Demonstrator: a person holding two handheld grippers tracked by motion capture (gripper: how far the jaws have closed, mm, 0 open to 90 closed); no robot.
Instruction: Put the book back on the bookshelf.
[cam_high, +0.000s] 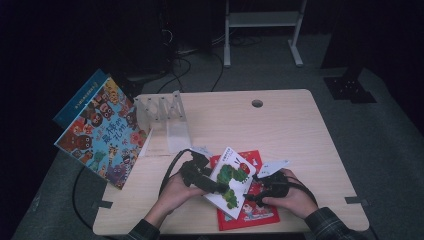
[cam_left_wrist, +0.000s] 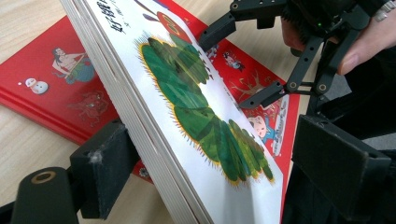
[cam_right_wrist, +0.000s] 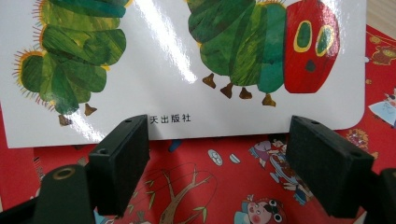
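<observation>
A white board book with a green caterpillar (cam_high: 232, 180) (cam_left_wrist: 196, 102) (cam_right_wrist: 187, 60) is lifted at a tilt above a red picture book (cam_high: 250, 212) (cam_left_wrist: 56, 84) (cam_right_wrist: 210, 186) lying flat near the table's front edge. My left gripper (cam_high: 220, 189) (cam_left_wrist: 215, 154) has the white book's thick edge between its jaws, one jaw under the back and the other against the cover. My right gripper (cam_high: 252, 192) (cam_right_wrist: 217, 140) (cam_left_wrist: 233, 65) stands open on the book's other side, with the book's lower edge just past its jaw tips and nothing gripped.
A large colourful picture book (cam_high: 102, 132) leans at the table's left edge beside a clear plastic rack (cam_high: 162, 112). A small white card (cam_high: 272, 167) lies by my right hand. The wooden table (cam_high: 280, 130) has a cable hole (cam_high: 257, 103) at the back.
</observation>
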